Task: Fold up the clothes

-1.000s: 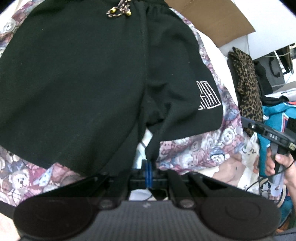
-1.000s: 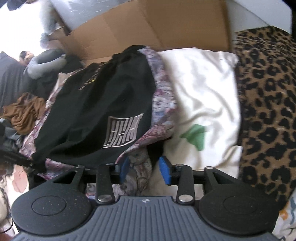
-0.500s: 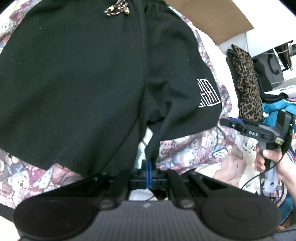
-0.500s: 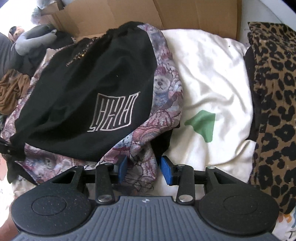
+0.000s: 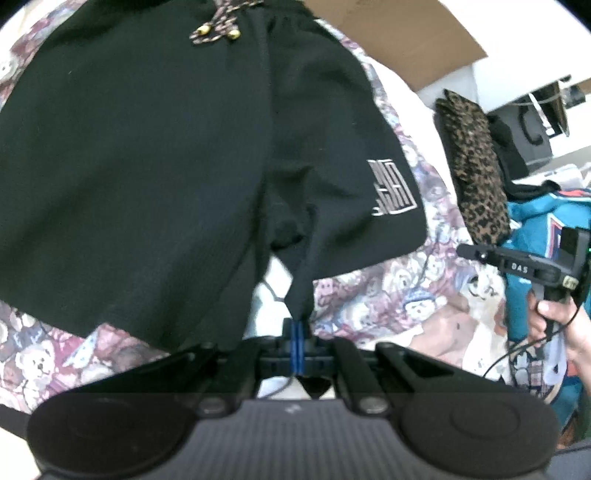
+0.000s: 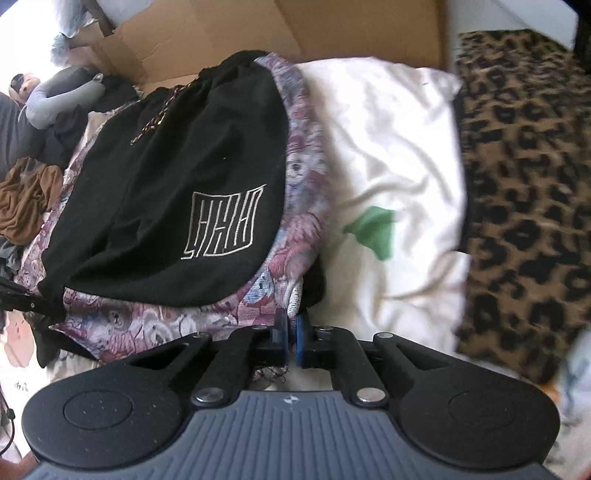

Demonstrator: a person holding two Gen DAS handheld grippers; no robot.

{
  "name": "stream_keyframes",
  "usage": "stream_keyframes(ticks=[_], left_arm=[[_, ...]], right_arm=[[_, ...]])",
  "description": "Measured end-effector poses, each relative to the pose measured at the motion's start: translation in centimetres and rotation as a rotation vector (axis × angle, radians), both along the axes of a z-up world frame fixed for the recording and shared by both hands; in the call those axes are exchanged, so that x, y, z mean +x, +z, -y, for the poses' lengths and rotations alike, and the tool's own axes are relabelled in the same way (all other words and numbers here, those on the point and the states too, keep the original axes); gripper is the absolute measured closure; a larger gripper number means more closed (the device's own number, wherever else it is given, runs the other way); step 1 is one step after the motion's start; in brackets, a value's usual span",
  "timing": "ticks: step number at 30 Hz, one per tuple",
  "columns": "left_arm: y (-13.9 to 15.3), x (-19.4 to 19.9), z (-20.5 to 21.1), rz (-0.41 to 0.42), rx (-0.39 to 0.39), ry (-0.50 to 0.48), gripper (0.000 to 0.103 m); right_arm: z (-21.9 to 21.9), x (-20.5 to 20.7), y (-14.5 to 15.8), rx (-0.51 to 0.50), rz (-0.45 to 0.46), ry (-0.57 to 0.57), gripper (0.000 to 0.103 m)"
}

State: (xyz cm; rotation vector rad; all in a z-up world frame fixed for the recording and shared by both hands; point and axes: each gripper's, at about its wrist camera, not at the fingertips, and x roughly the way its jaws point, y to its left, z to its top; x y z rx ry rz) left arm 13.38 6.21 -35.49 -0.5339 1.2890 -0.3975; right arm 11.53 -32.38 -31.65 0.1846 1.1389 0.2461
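Black shorts (image 5: 147,166) with a white outlined logo (image 5: 391,188) and a drawstring (image 5: 218,31) lie spread on bear-print fabric (image 5: 376,295). I cannot tell whether the two are one garment. My left gripper (image 5: 297,341) is shut on a pulled-out point of the black hem between the legs. In the right wrist view the shorts (image 6: 177,184) lie to the left, and my right gripper (image 6: 291,338) is shut on the edge of the bear-print fabric (image 6: 155,325) at its near right corner. The left wrist view shows the right gripper (image 5: 465,251) at far right, held by a hand (image 5: 554,314).
A white cloth with a green patch (image 6: 388,166) lies right of the shorts, and beyond it a leopard-print fabric (image 6: 524,184). Cardboard (image 6: 332,29) stands behind. A brown garment (image 6: 26,192) is heaped at the left. A teal garment (image 5: 535,221) lies at the far right.
My right gripper's fingers, open around the bear-print edge before, have closed on it. The left gripper stays shut on the black hem and has barely moved.
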Motion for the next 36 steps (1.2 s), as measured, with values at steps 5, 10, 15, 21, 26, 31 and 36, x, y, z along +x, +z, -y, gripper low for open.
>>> stream_keyframes(ticks=[5,10,15,21,26,31,36], left_arm=[[1.3,-0.4,0.4,0.018,-0.038,-0.002,0.102],[1.2,-0.5,0.4,0.024,-0.022,0.007,0.102],[0.6,-0.2,-0.3,0.010,0.018,0.035,0.102],[0.2,-0.1,-0.5,0.010,0.045,0.043,0.102],[-0.1,-0.3,-0.9,0.011,0.057,0.047,0.102],[-0.5,0.2,-1.2,0.001,0.066,0.058,0.102],[-0.4,0.4,-1.0,0.004,0.070,0.057,0.102]], right_arm=[[1.6,-0.7,2.2,-0.058,-0.010,-0.043,0.103],[3.0,-0.8,3.0,-0.050,-0.026,-0.092,0.102],[3.6,-0.7,1.6,-0.046,-0.037,-0.107,0.100],[2.3,-0.8,-0.8,-0.024,-0.059,-0.054,0.064],[1.1,-0.7,-2.8,-0.087,-0.047,-0.015,0.062],[0.9,0.0,-4.4,-0.055,-0.056,-0.012,0.062],[0.2,0.2,-4.5,-0.063,-0.056,0.016,0.074]])
